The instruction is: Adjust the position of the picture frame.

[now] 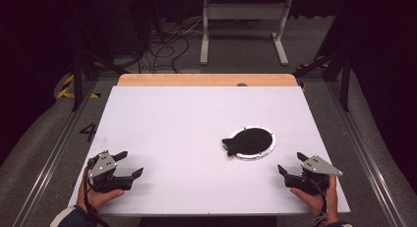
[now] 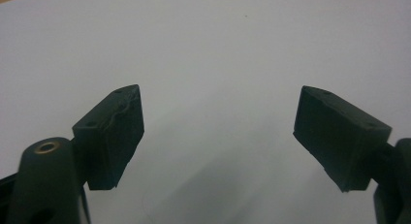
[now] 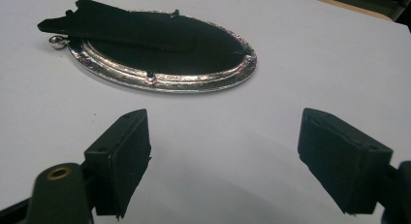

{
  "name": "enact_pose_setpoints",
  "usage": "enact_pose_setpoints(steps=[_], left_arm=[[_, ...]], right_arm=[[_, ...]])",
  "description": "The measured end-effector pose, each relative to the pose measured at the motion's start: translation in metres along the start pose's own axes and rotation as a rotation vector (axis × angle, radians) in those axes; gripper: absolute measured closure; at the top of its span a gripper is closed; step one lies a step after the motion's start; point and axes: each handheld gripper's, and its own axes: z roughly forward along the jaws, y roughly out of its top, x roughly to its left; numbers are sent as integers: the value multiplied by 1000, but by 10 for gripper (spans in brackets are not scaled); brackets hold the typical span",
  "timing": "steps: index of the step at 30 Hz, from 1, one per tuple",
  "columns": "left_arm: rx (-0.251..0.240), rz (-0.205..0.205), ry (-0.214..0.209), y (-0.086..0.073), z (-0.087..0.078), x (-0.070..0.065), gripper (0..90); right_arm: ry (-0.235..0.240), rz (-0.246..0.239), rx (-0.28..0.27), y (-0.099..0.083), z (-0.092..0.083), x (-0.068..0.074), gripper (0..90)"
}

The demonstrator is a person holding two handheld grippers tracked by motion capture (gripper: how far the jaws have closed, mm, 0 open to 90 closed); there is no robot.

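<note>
Left gripper (image 1: 129, 164) hovers low over the near-left corner of the white table (image 1: 187, 114), jaws spread wide with nothing between them, pads (image 2: 114, 136) facing bare surface; it looks parked, waiting its turn. Moving across, the oval silver-rimmed frame (image 1: 252, 142) lies flat right of centre, a black cloth (image 3: 140, 27) draped over it and spilling past its left edge. Right gripper (image 1: 291, 164) sits near the frame, claw equally spread and empty, aimed straight at the rim; best placed, I'd say, to go first.
</note>
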Motion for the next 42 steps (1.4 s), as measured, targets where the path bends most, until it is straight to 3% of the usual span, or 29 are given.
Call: enact_pose_setpoints(steps=[6, 9, 13, 18, 20, 22, 28, 37, 42], left_arm=[[6, 15, -8, 0, -1, -1, 301], [5, 21, -15, 1, -1, -1, 374], [4, 33, -35, 5, -1, -1, 491], [17, 63, -70, 19, 8, 1, 713], [33, 90, -76, 26, 13, 1, 793], [30, 91, -81, 32, 17, 3, 851], [21, 100, -97, 54, 39, 5, 896], [41, 122, -162, 80, 79, -8, 898], [38, 124, -205, 94, 100, -17, 898]], right_arm=[[21, 16, 2, 2, 2, -1, 253], [27, 21, 7, 4, 3, -2, 326], [55, 41, 7, 8, 3, -5, 489], [117, 63, 37, 12, 7, -10, 772], [122, 73, 51, 14, 10, -11, 831], [122, 74, 58, 17, 14, -12, 866], [99, 79, 83, 25, 28, -13, 900], [37, 105, 123, 35, 59, -29, 900], [29, 136, 153, 40, 76, -34, 900]])
